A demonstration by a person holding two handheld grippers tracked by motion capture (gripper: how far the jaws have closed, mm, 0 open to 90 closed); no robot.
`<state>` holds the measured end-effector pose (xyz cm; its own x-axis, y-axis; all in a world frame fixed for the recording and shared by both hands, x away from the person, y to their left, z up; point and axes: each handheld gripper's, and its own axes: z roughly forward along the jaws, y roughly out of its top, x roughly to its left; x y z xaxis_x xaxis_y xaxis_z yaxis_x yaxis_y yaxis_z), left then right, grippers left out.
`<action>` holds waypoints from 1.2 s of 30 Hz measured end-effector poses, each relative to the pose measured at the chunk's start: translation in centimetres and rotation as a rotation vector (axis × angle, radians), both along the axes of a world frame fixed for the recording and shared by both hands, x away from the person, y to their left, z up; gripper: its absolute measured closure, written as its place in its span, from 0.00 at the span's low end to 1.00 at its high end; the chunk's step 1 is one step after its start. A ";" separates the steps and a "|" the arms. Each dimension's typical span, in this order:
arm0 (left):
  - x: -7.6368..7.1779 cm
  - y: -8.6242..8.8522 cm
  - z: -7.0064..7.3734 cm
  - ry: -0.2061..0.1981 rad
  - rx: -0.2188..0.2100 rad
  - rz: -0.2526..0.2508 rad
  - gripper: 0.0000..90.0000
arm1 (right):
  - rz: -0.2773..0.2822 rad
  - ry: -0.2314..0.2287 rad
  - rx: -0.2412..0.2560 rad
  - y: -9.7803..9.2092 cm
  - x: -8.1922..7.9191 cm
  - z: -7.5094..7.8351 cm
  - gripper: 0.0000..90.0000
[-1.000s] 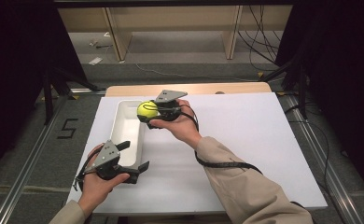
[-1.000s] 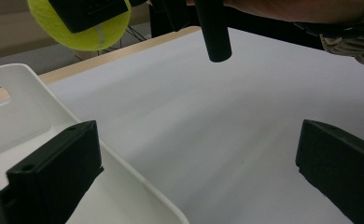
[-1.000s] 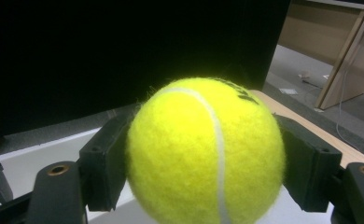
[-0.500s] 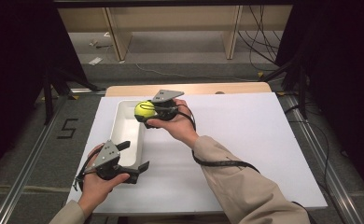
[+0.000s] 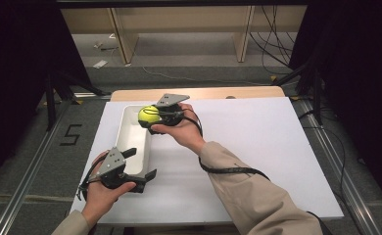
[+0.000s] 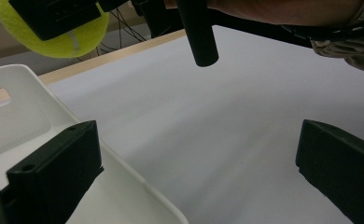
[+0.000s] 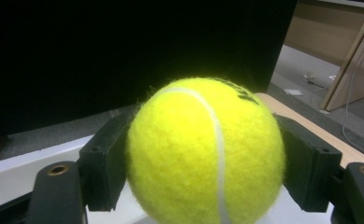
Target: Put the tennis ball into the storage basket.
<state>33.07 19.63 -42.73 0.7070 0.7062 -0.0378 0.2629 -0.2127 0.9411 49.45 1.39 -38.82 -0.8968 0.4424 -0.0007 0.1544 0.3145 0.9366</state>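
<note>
a white tabletop (image 5: 257,161) on a wooden base stands in a dark-curtained room, with grey floor, rails and pale wooden furniture legs beyond its far edge. a long white tray (image 5: 130,139) lies lengthwise on the left part of the tabletop.

right gripper (image 5: 152,116): held in the person's right hand above the far end of the tray, with its jaws pointing left; the beige sleeve (image 5: 257,196) crosses the tabletop from the lower right. its jaws are clamped on a yellow-green tennis ball (image 5: 148,115), one pad on each side of the ball, as the right gripper view shows with the tennis ball (image 7: 206,154) seated between the two black pads. the ball is held clear of the tray floor, over its far end.

left gripper (image 5: 142,164): held in the person's left hand at the near end of the tray, its jaws set wide apart and holding nothing. in the left gripper view one jaw lies over the tray's inside, at its rim (image 6: 124,168), and the other over bare tabletop (image 6: 217,121); the tennis ball (image 6: 63,44) appears at upper left in the other gripper.
</note>
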 end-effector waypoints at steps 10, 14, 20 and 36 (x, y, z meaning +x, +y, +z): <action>0.0 0.0 0.0 0.000 0.000 0.000 0.00 | 0.005 0.003 -0.006 0.5 0.2 -0.1 0.30; 0.0 0.0 0.0 0.000 0.001 0.000 0.00 | 0.003 0.001 -0.007 0.6 0.2 -0.2 0.30; 0.0 0.0 0.0 0.000 0.000 0.001 0.00 | 0.007 0.002 -0.013 0.9 0.2 -0.3 0.30; 0.0 0.0 0.0 -0.001 0.002 -0.001 0.00 | 0.017 0.005 -0.023 1.9 0.3 -0.4 0.30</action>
